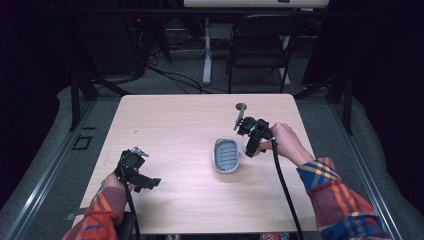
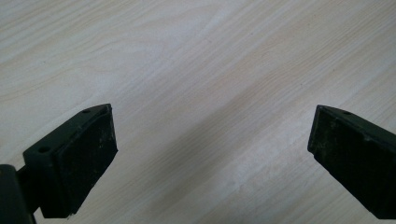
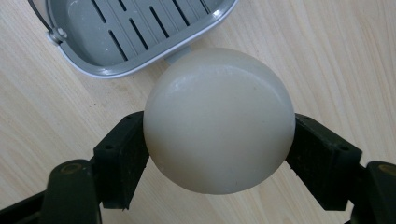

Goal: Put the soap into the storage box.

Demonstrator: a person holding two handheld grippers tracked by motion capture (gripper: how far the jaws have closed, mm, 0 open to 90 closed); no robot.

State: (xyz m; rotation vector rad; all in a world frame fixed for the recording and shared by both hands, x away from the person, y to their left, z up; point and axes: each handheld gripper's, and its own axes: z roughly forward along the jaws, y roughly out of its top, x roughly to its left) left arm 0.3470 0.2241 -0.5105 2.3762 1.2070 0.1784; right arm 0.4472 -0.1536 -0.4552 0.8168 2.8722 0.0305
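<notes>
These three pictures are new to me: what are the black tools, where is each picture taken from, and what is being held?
A person sits at a wooden table with a hand-held two-jaw gripper in each hand. The high view looks down from above. The other two come from cameras riding on the grippers, looking along their black jaws. The left gripper is open over bare wood. The right gripper is shut on a round, cream-white bar of soap, just beside a grey slotted soap dish that lies on the table with nothing in it.

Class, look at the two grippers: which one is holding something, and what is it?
The right gripper, beside the grey slotted dish, clamps a cream round soap. The left gripper stands open over bare table.
</notes>
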